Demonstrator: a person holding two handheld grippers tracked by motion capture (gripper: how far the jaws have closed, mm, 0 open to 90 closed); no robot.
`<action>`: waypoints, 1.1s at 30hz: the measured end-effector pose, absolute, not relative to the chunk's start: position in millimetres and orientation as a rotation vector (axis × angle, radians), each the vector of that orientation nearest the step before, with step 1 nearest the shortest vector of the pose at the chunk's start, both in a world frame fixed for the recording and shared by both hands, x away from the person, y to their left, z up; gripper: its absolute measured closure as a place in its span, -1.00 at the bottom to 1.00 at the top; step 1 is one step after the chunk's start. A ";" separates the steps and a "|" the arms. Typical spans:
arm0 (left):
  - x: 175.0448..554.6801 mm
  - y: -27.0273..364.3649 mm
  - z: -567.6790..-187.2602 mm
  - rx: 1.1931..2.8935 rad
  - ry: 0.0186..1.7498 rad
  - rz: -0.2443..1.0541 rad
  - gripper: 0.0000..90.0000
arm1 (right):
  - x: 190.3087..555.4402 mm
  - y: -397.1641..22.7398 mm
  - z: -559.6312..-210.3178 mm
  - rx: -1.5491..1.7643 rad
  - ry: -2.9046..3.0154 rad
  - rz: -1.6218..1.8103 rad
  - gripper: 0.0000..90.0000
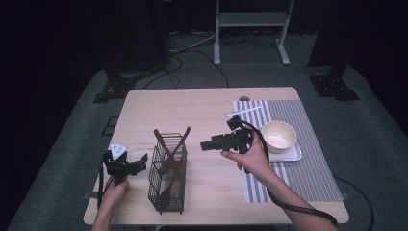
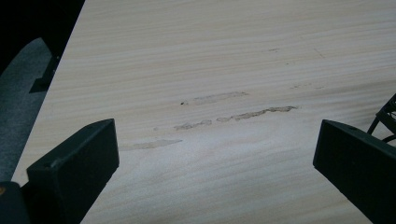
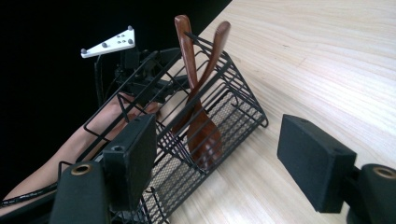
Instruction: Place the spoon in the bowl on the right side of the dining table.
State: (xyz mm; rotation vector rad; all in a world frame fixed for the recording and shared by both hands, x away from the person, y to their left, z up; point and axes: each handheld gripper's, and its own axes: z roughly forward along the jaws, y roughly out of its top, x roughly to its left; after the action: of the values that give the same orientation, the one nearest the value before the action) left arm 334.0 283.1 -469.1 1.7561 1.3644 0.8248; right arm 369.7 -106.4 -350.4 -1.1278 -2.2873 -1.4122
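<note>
Both grippers gape wide, holding nothing. The right gripper [image 3: 219, 158] view shows the wooden spoons [image 3: 198, 107] crossed in the wire basket [image 3: 233, 100], whose near end its own jaw hides; the left gripper [image 2: 215, 163] view catches just the basket's corner.

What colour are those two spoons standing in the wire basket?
The spoons are a reddish-brown wood, clearest in the right gripper view.

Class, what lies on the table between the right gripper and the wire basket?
Bare tabletop separates the right gripper from the wire basket in the high view.
</note>
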 end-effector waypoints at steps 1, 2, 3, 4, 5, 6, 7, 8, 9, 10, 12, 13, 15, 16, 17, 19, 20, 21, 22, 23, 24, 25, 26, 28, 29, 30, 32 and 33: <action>334.0 283.1 -469.0 1.756 1.365 0.825 -1.00 | 371.3 -102.9 -349.2 -1.121 -2.294 -1.411 -0.39; 334.0 283.1 -469.1 1.755 1.365 0.824 -1.00 | 372.0 -100.8 -348.4 -1.121 -2.297 -1.408 -0.39; 334.0 283.2 -469.1 1.754 1.365 0.824 -1.00 | 372.6 -98.8 -347.6 -1.122 -2.298 -1.404 -0.39; 334.0 283.2 -469.1 1.751 1.365 0.824 -1.00 | 373.4 -97.7 -347.3 -1.116 -2.303 -1.403 -0.39; 334.1 283.3 -469.1 1.750 1.366 0.824 -1.00 | 374.1 -95.9 -346.8 -1.117 -2.304 -1.400 -0.39; 334.1 283.2 -469.2 1.749 1.366 0.822 -1.00 | 375.1 -94.1 -346.1 -1.118 -2.305 -1.396 -0.39; 334.1 283.3 -469.1 1.750 1.365 0.822 -1.00 | 376.1 -92.8 -345.9 -1.116 -2.306 -1.394 -0.39; 334.1 283.3 -469.1 1.749 1.366 0.822 -1.00 | 377.0 -91.4 -345.8 -1.117 -2.306 -1.394 -0.39; 334.1 283.3 -469.1 1.749 1.366 0.822 -1.00 | 377.8 -90.2 -345.6 -1.118 -2.308 -1.390 -0.39; 334.1 283.3 -469.1 1.749 1.366 0.822 -1.00 | 377.8 -90.2 -345.6 -1.118 -2.308 -1.390 -0.39; 334.1 283.3 -469.2 1.748 1.366 0.821 -1.00 | 380.2 -86.9 -345.8 -1.119 -2.307 -1.387 -0.39; 334.1 283.2 -469.2 1.747 1.367 0.820 -1.00 | 380.8 -85.9 -346.1 -1.120 -2.308 -1.386 -0.39; 334.1 283.2 -469.2 1.747 1.367 0.820 -1.00 | 383.2 -82.1 -346.5 -1.120 -2.312 -1.379 -0.39; 334.1 283.3 -469.2 1.747 1.366 0.818 -1.00 | 383.9 -80.5 -346.4 -1.121 -2.310 -1.378 -0.39; 334.1 283.3 -469.2 1.747 1.366 0.818 -1.00 | 383.9 -80.5 -346.4 -1.121 -2.310 -1.378 -0.39; 334.1 283.3 -469.2 1.748 1.367 0.818 -1.00 | 385.6 -77.0 -346.4 -1.122 -2.311 -1.375 -0.38; 334.2 283.3 -469.2 1.748 1.365 0.818 -1.00 | 387.2 -74.1 -346.4 -1.123 -2.312 -1.370 -0.35; 334.2 283.3 -469.2 1.748 1.365 0.818 -1.00 | 387.2 -74.1 -346.4 -1.123 -2.312 -1.370 -0.35; 334.1 283.5 -469.2 1.748 1.363 0.820 -1.00 | 389.2 -70.7 -346.6 -1.125 -2.308 -1.370 -0.31; 334.1 283.5 -469.2 1.748 1.363 0.820 -1.00 | 389.2 -70.7 -346.6 -1.125 -2.308 -1.370 -0.31; 334.1 283.5 -469.3 1.747 1.363 0.820 -1.00 | 391.1 -67.2 -347.2 -1.126 -2.307 -1.368 -0.27; 334.1 283.5 -469.3 1.747 1.363 0.820 -1.00 | 391.1 -67.2 -347.2 -1.126 -2.307 -1.368 -0.27; 334.1 283.6 -469.2 1.746 1.365 0.818 -1.00 | 391.9 -65.9 -347.4 -1.126 -2.307 -1.363 -0.25; 334.1 283.7 -469.2 1.746 1.365 0.818 -1.00 | 394.4 -61.7 -348.4 -1.130 -2.304 -1.358 -0.17; 334.1 283.7 -469.2 1.746 1.364 0.818 -1.00 | 395.3 -60.3 -348.7 -1.133 -2.299 -1.355 -0.14; 334.2 283.6 -469.2 1.747 1.365 0.818 -1.00 | 397.3 -57.6 -349.4 -1.140 -2.294 -1.354 -0.10; 334.2 283.6 -469.2 1.748 1.364 0.817 -1.00 | 398.5 -56.3 -349.7 -1.144 -2.289 -1.352 -0.08; 334.2 283.6 -469.2 1.748 1.364 0.818 -1.00 | 399.7 -55.1 -349.9 -1.150 -2.284 -1.356 -0.06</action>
State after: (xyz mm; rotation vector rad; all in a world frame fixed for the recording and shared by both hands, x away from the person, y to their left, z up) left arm 334.2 283.6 -469.2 1.7482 1.3636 0.8176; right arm 399.7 -55.1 -349.9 -1.1495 -2.2839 -1.3557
